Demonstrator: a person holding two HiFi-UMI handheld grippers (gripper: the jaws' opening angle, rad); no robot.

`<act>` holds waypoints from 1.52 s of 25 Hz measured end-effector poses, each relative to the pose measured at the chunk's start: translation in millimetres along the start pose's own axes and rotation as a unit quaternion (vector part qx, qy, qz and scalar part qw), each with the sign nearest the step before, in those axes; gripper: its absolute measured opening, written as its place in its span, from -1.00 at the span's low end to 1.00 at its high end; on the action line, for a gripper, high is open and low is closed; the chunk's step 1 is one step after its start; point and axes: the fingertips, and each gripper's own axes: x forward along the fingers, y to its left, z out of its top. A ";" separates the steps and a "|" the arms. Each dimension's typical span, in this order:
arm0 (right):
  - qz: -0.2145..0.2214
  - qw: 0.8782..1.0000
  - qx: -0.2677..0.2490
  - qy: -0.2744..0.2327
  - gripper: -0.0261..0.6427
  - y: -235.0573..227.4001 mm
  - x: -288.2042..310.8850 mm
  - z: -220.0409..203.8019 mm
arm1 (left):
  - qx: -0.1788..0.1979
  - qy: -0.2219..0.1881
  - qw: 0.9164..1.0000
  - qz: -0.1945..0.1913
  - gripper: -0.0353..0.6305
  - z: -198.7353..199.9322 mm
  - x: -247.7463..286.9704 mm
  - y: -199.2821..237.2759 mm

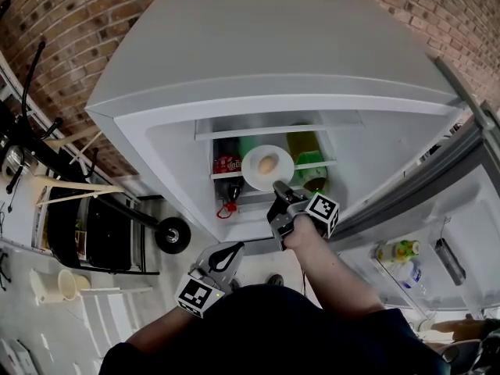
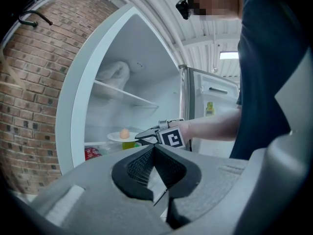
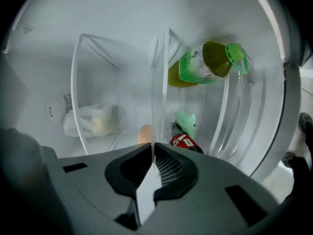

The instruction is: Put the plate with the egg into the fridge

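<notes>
We see the fridge (image 1: 273, 45) standing open against a brick wall (image 1: 94, 22) across the top of the head view. At the centre of the frame the right gripper (image 1: 281, 189) has its jaws pinching the near rim of the white plate (image 1: 256, 175). The plate carries the egg (image 1: 267, 163) and sits at the front of a glass shelf (image 1: 324, 162), between a red-labelled bottle (image 1: 226, 165) and a green-capped bottle (image 1: 306, 148). We cannot tell whether it rests there. Below, left of centre, the left gripper (image 1: 233, 250) hangs with jaws pressed together on nothing. At lower right, bottles (image 1: 398, 250) stand in the door (image 1: 476, 209).
</notes>
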 end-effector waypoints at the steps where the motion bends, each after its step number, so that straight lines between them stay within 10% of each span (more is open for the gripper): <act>1: -0.001 1.000 0.002 0.000 -0.85 -0.8 2.1 0.5 | 0.000 0.001 1.000 0.001 -0.88 -0.2 0.1 0.6; 30: 0.026 1.000 -0.012 0.000 -0.61 5.4 28.2 9.8 | -0.009 0.006 1.000 0.013 -0.88 -5.1 5.0 6.9; 38: 0.020 1.000 -0.010 0.007 -0.85 -1.2 24.3 4.9 | -0.009 0.005 1.000 0.011 -0.88 -5.0 4.0 5.9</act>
